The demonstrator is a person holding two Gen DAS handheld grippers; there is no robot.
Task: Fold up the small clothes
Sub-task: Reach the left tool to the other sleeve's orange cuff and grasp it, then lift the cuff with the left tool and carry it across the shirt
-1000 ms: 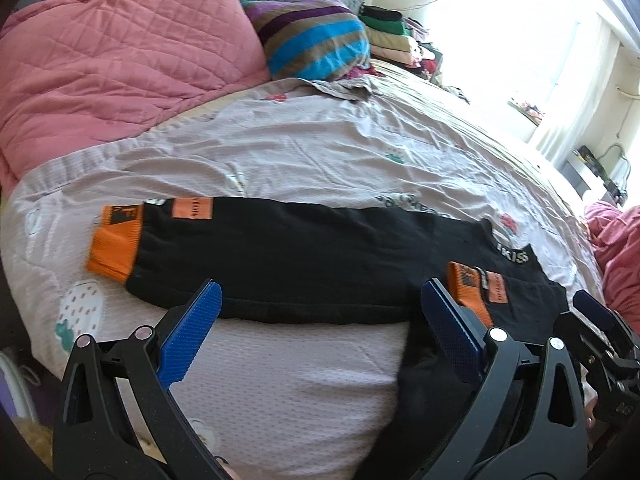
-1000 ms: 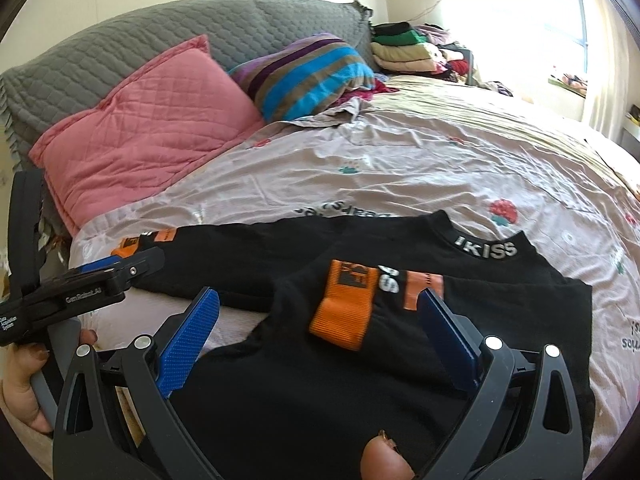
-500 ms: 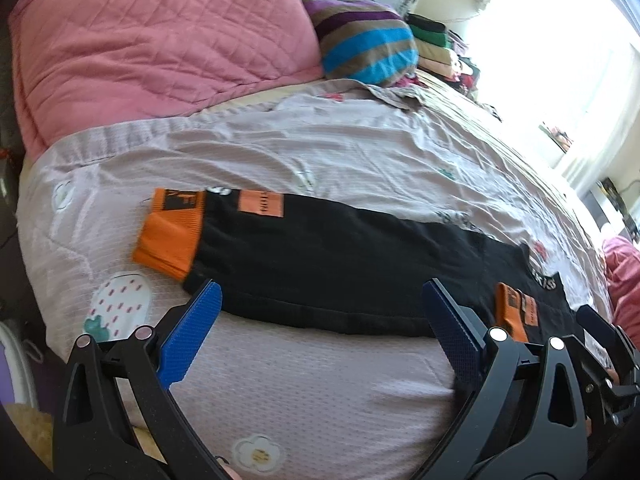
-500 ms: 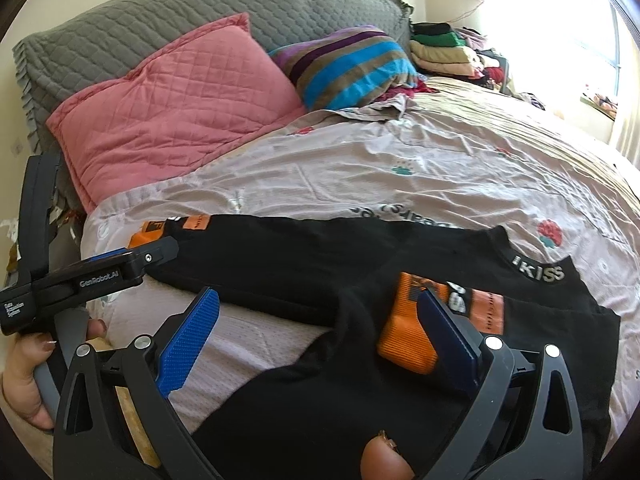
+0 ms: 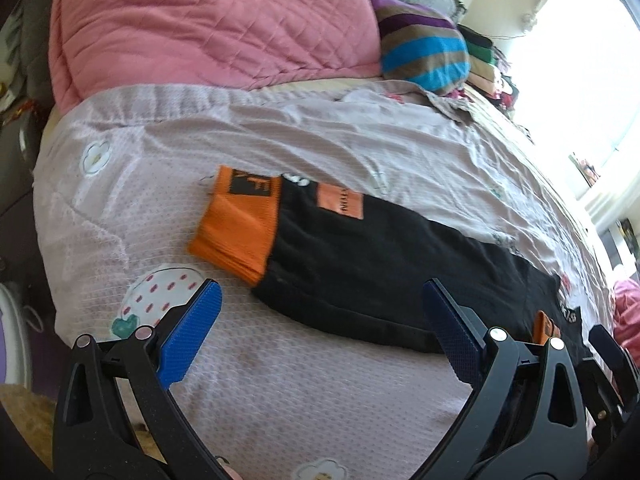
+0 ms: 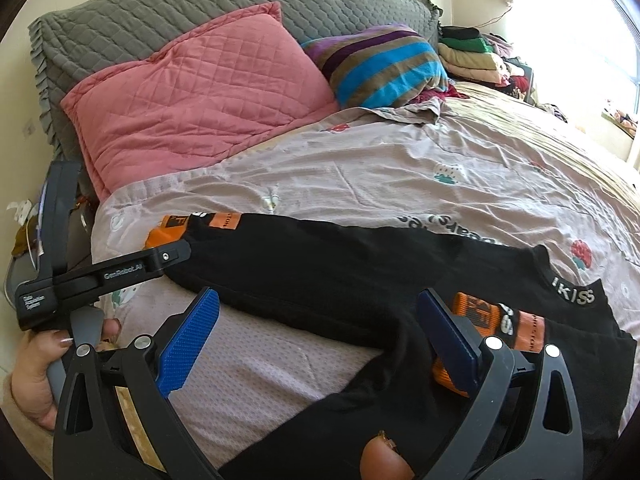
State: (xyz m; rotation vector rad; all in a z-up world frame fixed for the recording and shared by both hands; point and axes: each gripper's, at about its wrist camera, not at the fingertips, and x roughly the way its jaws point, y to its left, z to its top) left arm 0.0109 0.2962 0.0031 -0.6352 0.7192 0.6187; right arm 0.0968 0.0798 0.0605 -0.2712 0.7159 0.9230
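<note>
the left hand-held gripper hovers with its blue pads spread wide apart and nothing between them, low over the mauve bedsheet near the bed's left edge. just ahead of it lies the black shirt, spread flat on the sheet; its left sleeve stretches out sideways and ends in an orange cuff that sits a little beyond and between the two pads, not touched by either. from the right wrist view the same gripper shows at the left as a black arm held in a hand, its tip close over that cuff end of the sleeve. further right, the right hand-held gripper also stands wide open, clamped on nothing, above the shirt's body where the sleeve meets the torso. the second orange cuff lies folded in across the chest, partly hidden behind the right pad, just below the collar with its white lettering. behind, a pink quilted pillow and a striped pillow lean at the head of the bed.
</note>
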